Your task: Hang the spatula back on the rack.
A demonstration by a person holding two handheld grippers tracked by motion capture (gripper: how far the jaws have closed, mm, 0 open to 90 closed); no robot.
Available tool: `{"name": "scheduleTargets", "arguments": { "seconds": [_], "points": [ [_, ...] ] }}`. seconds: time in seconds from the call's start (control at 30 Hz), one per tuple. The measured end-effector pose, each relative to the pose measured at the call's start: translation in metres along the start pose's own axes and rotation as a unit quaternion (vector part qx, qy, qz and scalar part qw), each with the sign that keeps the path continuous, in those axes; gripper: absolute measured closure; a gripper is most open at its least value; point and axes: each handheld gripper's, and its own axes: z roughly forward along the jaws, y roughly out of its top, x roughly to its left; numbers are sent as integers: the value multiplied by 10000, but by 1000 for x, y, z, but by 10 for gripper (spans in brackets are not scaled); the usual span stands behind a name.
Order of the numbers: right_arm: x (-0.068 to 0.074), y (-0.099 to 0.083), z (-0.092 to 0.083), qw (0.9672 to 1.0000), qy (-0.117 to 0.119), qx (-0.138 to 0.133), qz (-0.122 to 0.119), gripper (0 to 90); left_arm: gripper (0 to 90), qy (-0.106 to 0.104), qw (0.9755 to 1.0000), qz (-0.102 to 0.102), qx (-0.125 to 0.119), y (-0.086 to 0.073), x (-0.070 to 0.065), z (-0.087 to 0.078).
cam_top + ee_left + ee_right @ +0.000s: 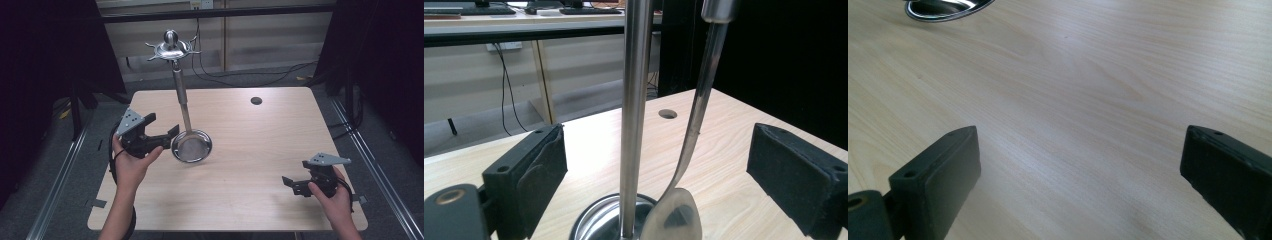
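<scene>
Open left hand-held gripper [654, 175] flanks rack pole [634, 115] and hanging spoon [691, 135].

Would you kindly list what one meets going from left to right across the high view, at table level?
Black left gripper with open jaws → round steel base of the utensil stand → small dark hole in the wooden table → black right gripper.

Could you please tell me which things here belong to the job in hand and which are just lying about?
In the job:
- rack, a steel stand on a round base
- spoon hanging from it
- left gripper, open around both

Lying about:
- right gripper, open over bare table
- table hole
- floor cables
</scene>
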Motion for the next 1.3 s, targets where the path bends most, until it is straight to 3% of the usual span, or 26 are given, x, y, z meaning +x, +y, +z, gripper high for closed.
{"name": "scheduleTargets", "arguments": {
  "seconds": [0.77, 1.3],
  "points": [
    [1, 0, -1, 10000, 25, -8, -19, 26, 77, -8, 9999, -52, 164, -34, -4, -2],
    [1, 0, -2, 10000, 27, 19, -29, 26, 75, -208, 9993, -152, 277, -54, 1, -4]
  ]
}}
